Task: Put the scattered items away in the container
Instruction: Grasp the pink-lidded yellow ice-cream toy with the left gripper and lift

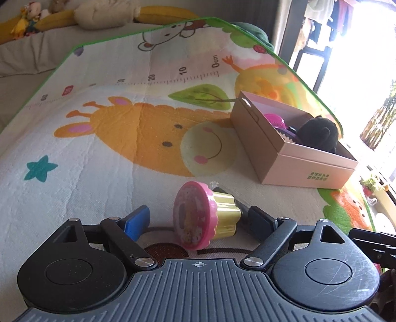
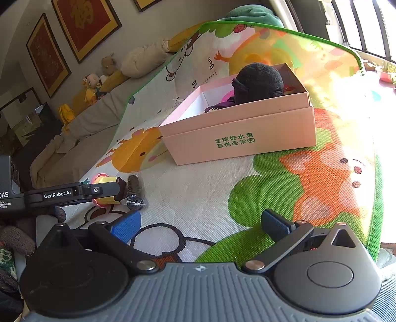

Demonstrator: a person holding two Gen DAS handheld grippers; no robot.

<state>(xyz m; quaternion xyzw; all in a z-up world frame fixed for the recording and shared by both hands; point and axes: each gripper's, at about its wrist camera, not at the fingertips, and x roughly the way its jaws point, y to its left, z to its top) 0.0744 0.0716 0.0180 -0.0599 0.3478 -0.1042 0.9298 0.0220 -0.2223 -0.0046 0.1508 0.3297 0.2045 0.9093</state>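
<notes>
A toy cupcake (image 1: 198, 218) with a pink lid and gold base lies on its side on the play mat (image 1: 99, 153). It sits between the fingers of my left gripper (image 1: 198, 220), which is open: the right finger is close against the gold base, the blue left pad (image 1: 137, 220) stands clear of the lid. In the right wrist view the left gripper (image 2: 106, 192) reaches over the cupcake (image 2: 104, 179), next to a dark cellophane-wrapped item (image 2: 135, 189). The pink box (image 1: 307, 168) (image 2: 237, 138) holds a black plush (image 1: 319, 131) (image 2: 257, 81) and pink and purple toys. My right gripper (image 2: 201, 225) is open over bare mat.
Stuffed toys (image 2: 92, 86) and cushions (image 1: 104, 14) line the back of the grey sofa beyond the mat's green edge. A bright window with plants (image 1: 371, 183) is to the right. A gloved hand (image 2: 14, 237) shows at the left of the right wrist view.
</notes>
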